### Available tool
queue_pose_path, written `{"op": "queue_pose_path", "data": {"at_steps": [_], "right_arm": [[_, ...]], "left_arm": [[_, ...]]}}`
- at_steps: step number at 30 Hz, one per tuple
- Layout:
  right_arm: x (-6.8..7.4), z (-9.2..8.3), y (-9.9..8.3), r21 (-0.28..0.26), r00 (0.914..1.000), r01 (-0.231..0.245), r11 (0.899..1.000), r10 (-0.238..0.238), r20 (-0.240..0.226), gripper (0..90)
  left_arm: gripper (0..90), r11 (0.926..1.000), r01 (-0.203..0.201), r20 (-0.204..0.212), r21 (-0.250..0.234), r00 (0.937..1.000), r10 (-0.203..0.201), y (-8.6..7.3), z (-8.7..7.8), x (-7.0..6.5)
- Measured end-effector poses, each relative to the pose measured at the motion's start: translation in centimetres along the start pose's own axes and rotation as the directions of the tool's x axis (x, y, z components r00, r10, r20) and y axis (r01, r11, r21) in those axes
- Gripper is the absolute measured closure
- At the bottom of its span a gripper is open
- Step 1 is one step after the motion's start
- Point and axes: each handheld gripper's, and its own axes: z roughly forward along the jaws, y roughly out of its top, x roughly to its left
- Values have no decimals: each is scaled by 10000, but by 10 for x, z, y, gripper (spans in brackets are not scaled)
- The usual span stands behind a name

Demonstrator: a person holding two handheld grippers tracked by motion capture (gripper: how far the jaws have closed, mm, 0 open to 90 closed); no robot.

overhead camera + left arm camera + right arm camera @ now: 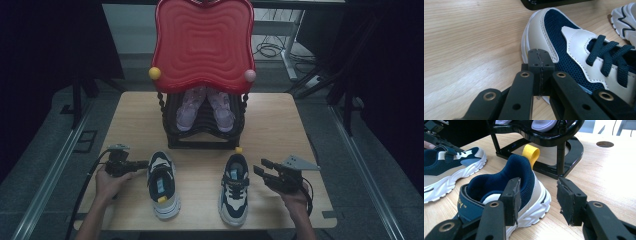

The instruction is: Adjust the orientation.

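Two navy-and-white sneakers lie on the desk (280, 125) in front of a black shoe rack (205, 131). The left sneaker (162, 184) runs lengthwise front to back, toe toward the rack and yellow-tabbed heel toward the person. The right sneaker (234, 189) points the opposite way, its heel with the yellow pull loop (531, 154) nearest the rack.

The left gripper (541, 75), fingers clenched on nothing, sits at the left sneaker's toe, possibly touching it. The right gripper (538, 201) stands released beside the right sneaker's heel, one finger (514, 200) over the collar. A pale pair (205, 110) rests on the rack under its red top (202, 45).
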Motion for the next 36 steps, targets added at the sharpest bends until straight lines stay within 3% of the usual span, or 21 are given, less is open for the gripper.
{"op": "queue_pose_path", "data": {"at_steps": [11, 13, 20, 26, 34, 36], "right_arm": [[-1, -1, 0, -15, 10000, 13, 10000, -13, 8, 540], [-1, 0, 0, 16, 10000, -8, 10000, 8, -4, 539], [-1, 0, -1, 9, 10000, 28, 10000, -28, 16, 540], [-1, 1, -1, 65, 10000, -5, 10000, 5, 9, 540], [-2, 1, -2, 46, 10000, -10, 10000, 10, 25, 539], [-2, 1, -2, 48, 10000, -9, 10000, 9, 33, 539]], "left_arm": [[898, 9994, -311, 308, 139, 9991, 307, 13, 19, -14], [897, 9991, -399, 563, 159, 9977, 390, 16, 24, -16], [898, 9976, -653, 800, 219, 9948, 634, 20, 31, -21], [898, 9961, -866, 1253, 188, 9886, 836, 24, 39, -29], [897, 9952, -965, 1455, 156, 9850, 932, 25, 44, -34], [892, 9942, -1066, 1249, 163, 9867, 1037, 24, 43, -34]]}}
